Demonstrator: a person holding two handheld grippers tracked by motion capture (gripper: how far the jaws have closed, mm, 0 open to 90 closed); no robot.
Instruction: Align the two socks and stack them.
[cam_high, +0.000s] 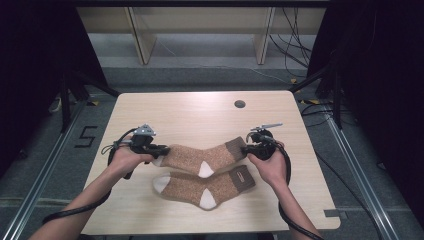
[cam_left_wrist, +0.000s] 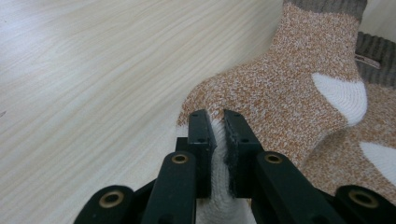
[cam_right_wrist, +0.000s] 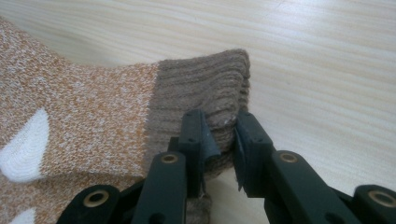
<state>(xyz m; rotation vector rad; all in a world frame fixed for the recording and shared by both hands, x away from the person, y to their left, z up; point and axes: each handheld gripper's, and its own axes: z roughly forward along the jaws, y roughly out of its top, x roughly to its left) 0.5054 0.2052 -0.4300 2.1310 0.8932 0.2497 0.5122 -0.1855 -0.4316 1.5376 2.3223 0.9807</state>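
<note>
- closest to the camera in the high view: the person's 2 forearms come in from the bottom edge, each with a black cable trailing off the gripper it holds
- next up, the second orange-brown knitted sock with white toe and heel patches (cam_high: 202, 187) lies flat on the pale wooden table (cam_high: 200, 112), its grey-brown cuff pointing right with a small label on it
- just behind that, the upper orange-brown knitted sock with white toe, white heel and grey-brown ribbed cuff (cam_high: 200, 156) is stretched out between the 2 grippers, and its heel overlaps the lower sock a bit
- left gripper (cam_high: 159, 149) is clamped tight on the white toe end of the upper sock; in the left gripper view (cam_left_wrist: 215, 135) you can see the fabric squeezed into a thin fold between the black jaws
- right gripper (cam_high: 246, 148) is pinching the ribbed cuff of the same sock; in the right gripper view (cam_right_wrist: 219, 140) the cuff edge is bunched up between the pads
- further back the table has a small round dark hole (cam_high: 240, 104) near its far edge
- past the table: grey floor, wooden legs of some furniture and loose black cables (cam_high: 295, 45) on the right
</note>
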